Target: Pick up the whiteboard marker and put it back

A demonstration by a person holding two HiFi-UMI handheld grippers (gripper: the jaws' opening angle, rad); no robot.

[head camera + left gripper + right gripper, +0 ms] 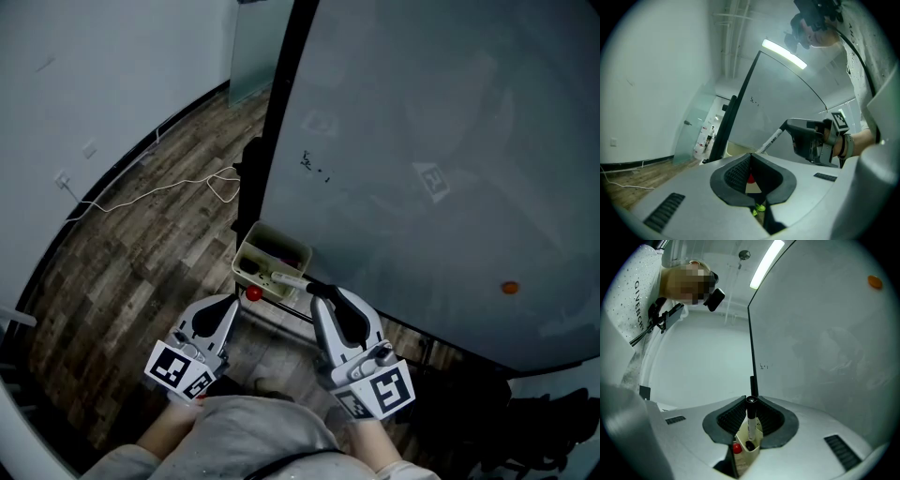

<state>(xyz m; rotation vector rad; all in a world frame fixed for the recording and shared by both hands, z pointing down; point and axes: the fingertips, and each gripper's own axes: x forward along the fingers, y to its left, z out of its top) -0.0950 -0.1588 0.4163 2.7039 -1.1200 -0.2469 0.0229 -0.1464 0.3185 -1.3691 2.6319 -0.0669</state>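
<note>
My two tongs were side by side in front of me. The left tongs (232,303) were closed on nothing. The right tongs (316,291) were clamped on one whiteboard marker (289,279), whose white barrel reached past the tips over the one cream tray (281,243) by the board's lower edge. One red round piece (253,293) sat at the tray's near corner. Beyond stood the single whiteboard (422,141), bearing a few small ink marks (314,167) and one orange dot (509,288). One white cable (159,190) trailed over the wood floor (122,272).
</note>
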